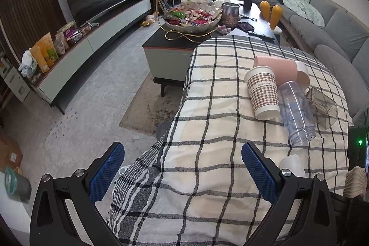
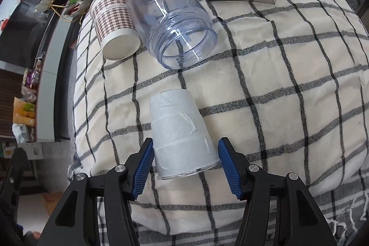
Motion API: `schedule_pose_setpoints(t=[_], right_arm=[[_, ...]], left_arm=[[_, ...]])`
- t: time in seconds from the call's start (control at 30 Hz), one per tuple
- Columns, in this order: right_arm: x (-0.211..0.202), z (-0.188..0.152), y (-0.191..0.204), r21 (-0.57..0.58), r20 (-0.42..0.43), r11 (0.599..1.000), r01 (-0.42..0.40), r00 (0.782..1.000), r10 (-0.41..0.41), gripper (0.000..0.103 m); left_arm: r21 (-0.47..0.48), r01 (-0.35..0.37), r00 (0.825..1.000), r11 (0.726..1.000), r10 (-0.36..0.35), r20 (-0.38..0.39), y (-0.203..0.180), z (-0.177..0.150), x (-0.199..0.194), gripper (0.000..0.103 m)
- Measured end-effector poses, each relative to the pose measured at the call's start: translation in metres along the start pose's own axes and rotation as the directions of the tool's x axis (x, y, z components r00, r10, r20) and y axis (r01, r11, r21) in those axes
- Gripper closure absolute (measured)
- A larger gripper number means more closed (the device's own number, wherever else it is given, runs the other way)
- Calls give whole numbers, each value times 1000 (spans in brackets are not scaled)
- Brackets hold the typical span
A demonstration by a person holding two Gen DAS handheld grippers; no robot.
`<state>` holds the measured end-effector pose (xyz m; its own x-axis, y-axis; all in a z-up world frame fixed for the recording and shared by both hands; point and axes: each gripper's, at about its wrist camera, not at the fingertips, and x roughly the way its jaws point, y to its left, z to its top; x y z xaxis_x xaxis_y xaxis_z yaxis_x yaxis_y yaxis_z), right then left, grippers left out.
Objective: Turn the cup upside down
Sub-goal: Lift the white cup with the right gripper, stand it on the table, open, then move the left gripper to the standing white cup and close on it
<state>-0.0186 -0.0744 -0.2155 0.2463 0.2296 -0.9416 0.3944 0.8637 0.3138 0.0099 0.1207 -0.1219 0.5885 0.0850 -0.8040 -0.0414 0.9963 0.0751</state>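
A frosted white cup [image 2: 182, 137] sits between the blue pads of my right gripper [image 2: 185, 163], wide rim toward the camera. The left pad touches its side; a narrow gap shows at the right pad, so the jaws stand open around it. The same cup shows partly in the left wrist view [image 1: 293, 164] behind my finger. My left gripper [image 1: 183, 173] is open and empty above the near edge of the checked cloth [image 1: 219, 130]. A houndstooth paper cup [image 1: 263, 93], a clear blue-tinted cup [image 1: 296, 112], a pink cup [image 1: 281, 70] and a smoky grey cup [image 1: 322, 107] lie on their sides.
The cloth-covered surface drops off at its left edge to a tiled floor [image 1: 92, 107]. A coffee table with a snack bowl [image 1: 193, 17] stands beyond, a TV bench [image 1: 80, 50] at left, a grey sofa [image 1: 334, 38] at right.
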Motion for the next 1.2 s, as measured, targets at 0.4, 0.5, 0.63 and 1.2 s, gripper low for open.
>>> schedule_pose_setpoints(t=[0.4,0.5,0.63,1.2], right_arm=[[-48,2,-15,-57,74,998,27,997,-23,26],[-70,6,-29,-69,125,996,56,991,-47,26],[-108,14,-49,-98,249,986,131,963,-103,26],[-170,72,-104,-72,332,975,211,927,-176,19]], left_arm=[[29,46,999,999,-45,-27,-25,0,-16,0],[48,70,997,996,-68,-44,-43,1,-22,0],[76,114,991,990,-108,-82,-74,2,-26,0],[105,235,790,966,-127,-600,-182,13,48,0]])
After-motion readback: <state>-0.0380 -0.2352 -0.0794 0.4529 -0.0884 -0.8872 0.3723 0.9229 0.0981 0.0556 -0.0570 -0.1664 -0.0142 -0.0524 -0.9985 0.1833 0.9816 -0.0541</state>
